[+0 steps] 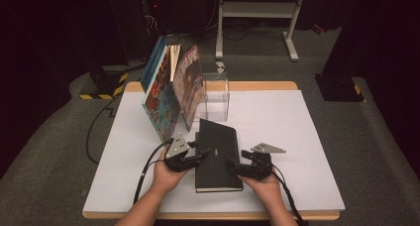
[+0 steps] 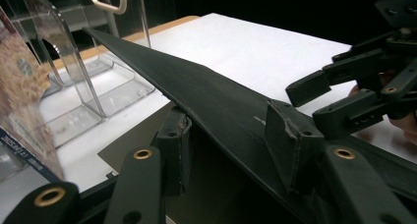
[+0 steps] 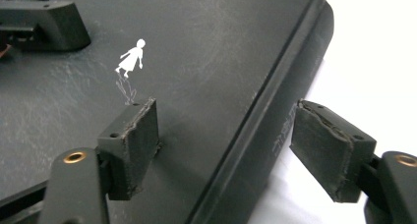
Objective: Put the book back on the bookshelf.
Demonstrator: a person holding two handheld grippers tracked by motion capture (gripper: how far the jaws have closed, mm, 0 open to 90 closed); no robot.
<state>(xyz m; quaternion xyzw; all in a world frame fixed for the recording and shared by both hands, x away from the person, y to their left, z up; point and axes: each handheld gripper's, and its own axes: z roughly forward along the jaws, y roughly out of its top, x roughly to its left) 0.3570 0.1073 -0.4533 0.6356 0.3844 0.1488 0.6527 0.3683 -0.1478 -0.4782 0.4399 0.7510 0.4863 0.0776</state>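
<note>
On the black book's point(image 3: 206, 62) cover you see one sign: a small white figure of a girl in a dress point(image 3: 131, 58). Embossed lettering on its spine point(image 3: 281, 135) and print on the standing book covers point(image 1: 171, 89) are too blurred to read.

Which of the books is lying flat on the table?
The black book, between the two grippers. The colourful books behind it stand upright against the clear stand.

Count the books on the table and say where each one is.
3, maybe more. The black book lies flat at the front between the two claws. The blue-covered book and the reddish-covered book stand leaning at back left; thinner ones may be hidden behind them.
</note>
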